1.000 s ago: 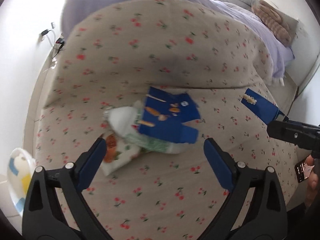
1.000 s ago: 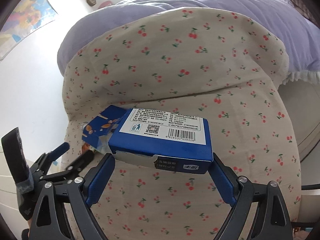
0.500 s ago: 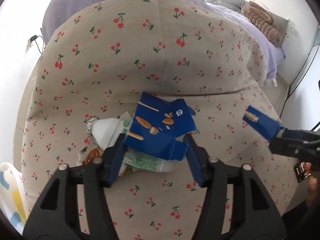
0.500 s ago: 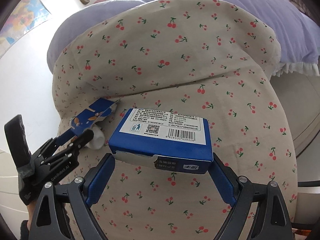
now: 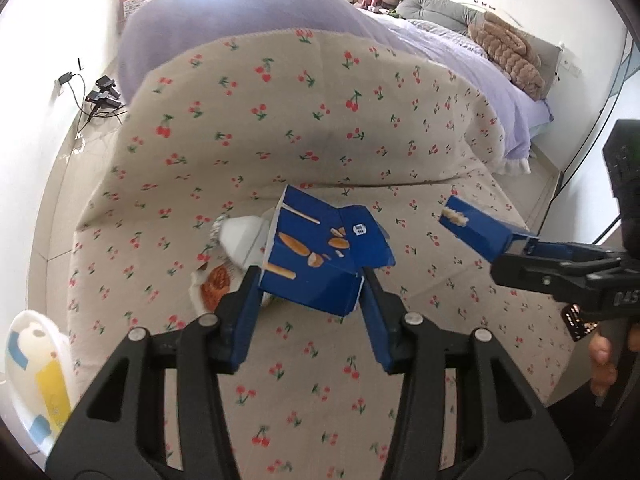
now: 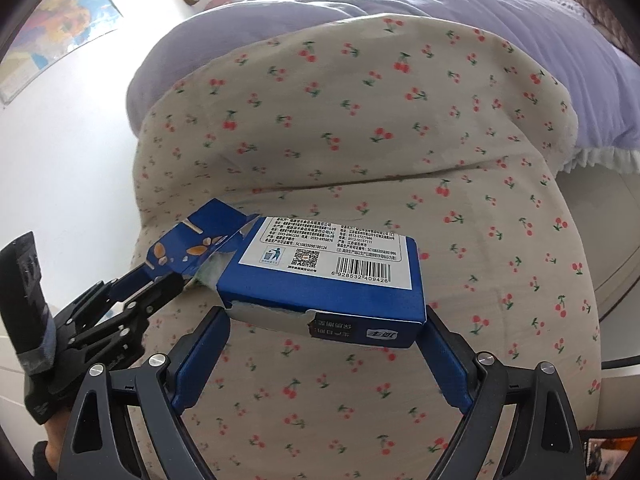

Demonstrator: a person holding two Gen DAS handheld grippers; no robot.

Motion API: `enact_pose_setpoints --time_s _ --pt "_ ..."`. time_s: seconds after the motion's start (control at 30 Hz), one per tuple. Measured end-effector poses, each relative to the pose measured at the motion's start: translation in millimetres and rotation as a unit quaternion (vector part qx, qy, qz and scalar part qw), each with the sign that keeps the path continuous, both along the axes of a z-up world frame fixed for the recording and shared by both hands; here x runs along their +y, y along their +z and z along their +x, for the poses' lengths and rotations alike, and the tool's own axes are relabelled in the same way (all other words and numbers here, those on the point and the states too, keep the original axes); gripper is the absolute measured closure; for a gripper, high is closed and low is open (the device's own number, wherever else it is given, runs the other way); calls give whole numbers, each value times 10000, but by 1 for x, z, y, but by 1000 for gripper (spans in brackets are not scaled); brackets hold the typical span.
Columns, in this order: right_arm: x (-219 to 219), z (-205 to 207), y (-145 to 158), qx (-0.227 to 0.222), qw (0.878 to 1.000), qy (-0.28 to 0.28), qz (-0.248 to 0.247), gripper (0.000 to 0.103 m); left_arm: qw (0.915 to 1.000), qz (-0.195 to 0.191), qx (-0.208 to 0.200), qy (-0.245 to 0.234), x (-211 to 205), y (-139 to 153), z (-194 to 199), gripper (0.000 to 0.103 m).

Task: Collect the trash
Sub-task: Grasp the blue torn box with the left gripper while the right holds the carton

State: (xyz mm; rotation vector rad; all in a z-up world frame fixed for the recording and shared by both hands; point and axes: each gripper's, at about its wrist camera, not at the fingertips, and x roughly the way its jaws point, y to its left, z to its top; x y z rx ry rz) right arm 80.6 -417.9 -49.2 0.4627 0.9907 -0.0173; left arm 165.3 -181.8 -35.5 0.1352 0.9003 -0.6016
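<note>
Both tongs are gripping cartons now. With the left gripper [image 5: 310, 286] I am pinching the torn blue box [image 5: 320, 256] by its near edge, one blue finger pressing on each side. Its long axis is running from 7 o'clock to 1 o'clock in the left wrist view, and the opened flap is pointing away toward 1 o'clock. Behind it, at 9 o'clock, a white bottle [image 5: 242, 238] and a snack wrapper [image 5: 214, 286] are lying on the cherry-print cloth [image 5: 280, 140], touching the box.

With the right gripper [image 6: 322, 332] I am holding the closed blue box [image 6: 332, 276] across its short end. Its long axis is lying crosswise, from 9 to 3 o'clock, with the barcode label facing up. It is hanging above the cloth, just beside the torn box.

Toward 12 o'clock the cloth is rising over a purple duvet [image 5: 248, 20]. At 3 o'clock the cloth edge is dropping to the floor [image 6: 600, 216], and wide bare cloth is lying near me.
</note>
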Motion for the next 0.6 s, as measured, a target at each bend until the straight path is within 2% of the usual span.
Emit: enact_pose_setpoints --time_s 0.3,0.6 --pt "33 -9 9 -147 9996 155 207 10 9993 -166 84 312 34 10 -10 53" --pt "89 4 21 -287 9978 567 162 10 9959 -349 206 812 95 19 -18 53"
